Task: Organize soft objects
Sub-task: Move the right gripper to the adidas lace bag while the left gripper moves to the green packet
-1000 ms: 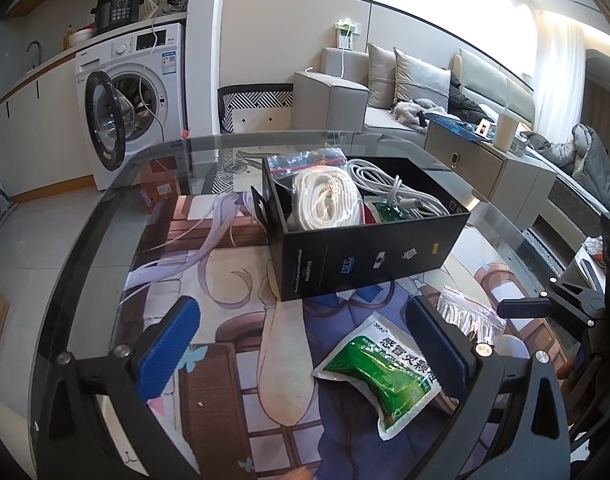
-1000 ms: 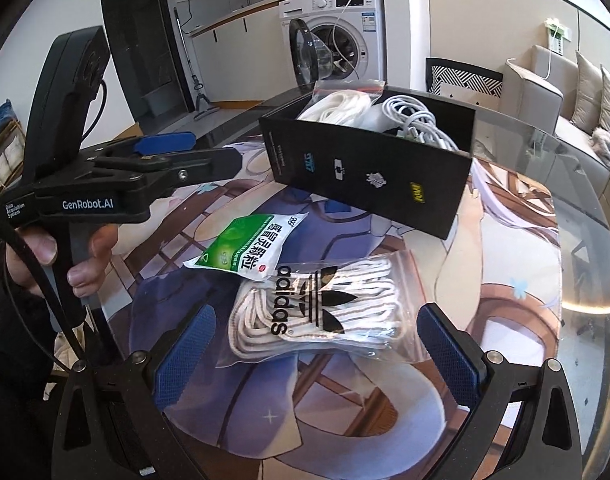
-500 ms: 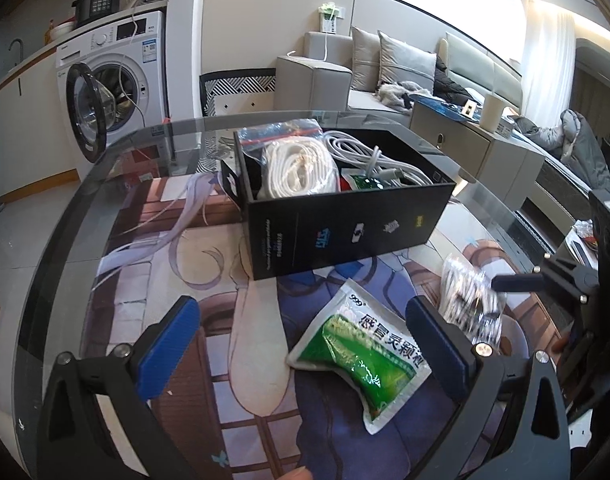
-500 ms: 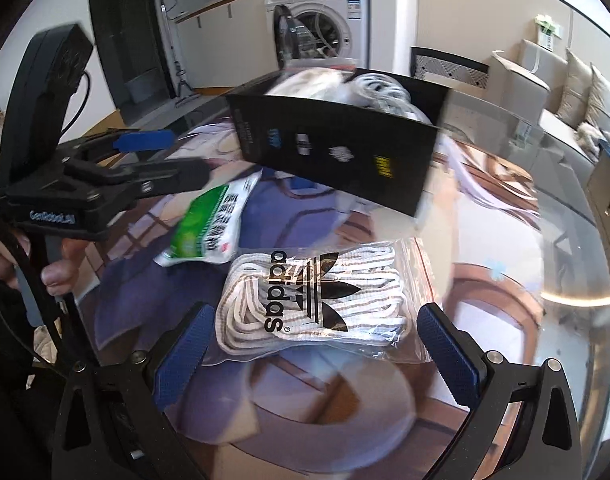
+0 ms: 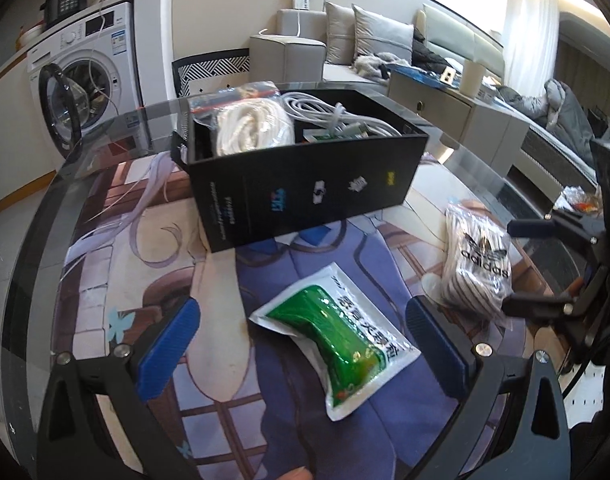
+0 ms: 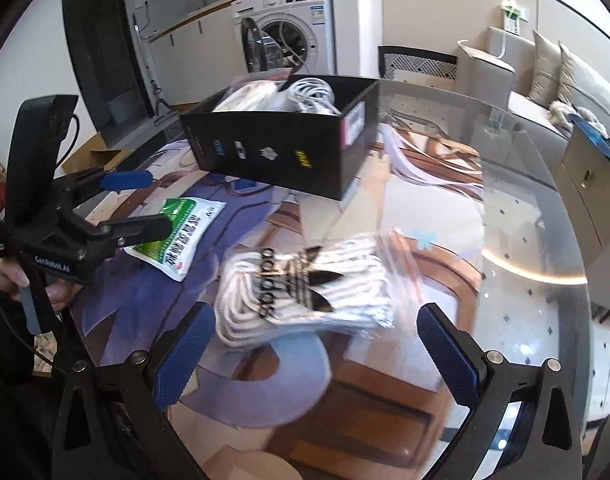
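crinkly green pouch [image 5: 337, 343], bagged white cord [image 6: 305, 290]

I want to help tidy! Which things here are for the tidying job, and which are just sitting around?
For the job:
- green packet, on the table
- Adidas bag of white cord, on the table
- black box, already holding bagged rope and white cables
- left gripper and right gripper, both open

Just around:
- washing machine
- sofa
- glass table

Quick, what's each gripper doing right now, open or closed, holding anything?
Left gripper: open, empty, with the green packet lying between its fingers.
Right gripper: open, empty, straddling the adidas bag of white cord.
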Demonstrator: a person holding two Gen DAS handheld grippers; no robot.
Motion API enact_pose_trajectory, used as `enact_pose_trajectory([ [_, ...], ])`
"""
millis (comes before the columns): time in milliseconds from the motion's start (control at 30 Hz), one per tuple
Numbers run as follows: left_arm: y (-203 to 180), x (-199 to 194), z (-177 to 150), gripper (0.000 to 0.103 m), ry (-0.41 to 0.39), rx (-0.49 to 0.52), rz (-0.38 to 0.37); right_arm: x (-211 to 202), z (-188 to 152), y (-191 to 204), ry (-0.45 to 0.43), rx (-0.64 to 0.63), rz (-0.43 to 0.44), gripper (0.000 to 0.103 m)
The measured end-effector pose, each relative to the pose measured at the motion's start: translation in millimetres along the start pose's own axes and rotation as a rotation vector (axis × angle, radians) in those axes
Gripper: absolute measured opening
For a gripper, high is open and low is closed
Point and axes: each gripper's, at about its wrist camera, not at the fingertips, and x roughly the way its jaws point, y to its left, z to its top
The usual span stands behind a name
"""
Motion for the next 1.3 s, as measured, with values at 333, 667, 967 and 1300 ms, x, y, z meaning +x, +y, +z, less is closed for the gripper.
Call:
enact_pose_trajectory([
  [333,-1,3,-3,0.103,0.023,-0.012,-0.004,12,-1,3,0.042,0.066,0.117,0.103],
  [667,4,4,-5,0.103,0.028,-0.017,-0.007,40,31,5,0.049,0.109,0.107,0.103],
  [967,11,5,-5,0.103,0.033,-0.039,-0.01,53,44,14,0.072,0.083,0.0,0.102],
  [1300,5,10,-3,0.103,0.049,-0.044,-0.03,48,28,9,0.097,0.015,-0.093,0.102],
])
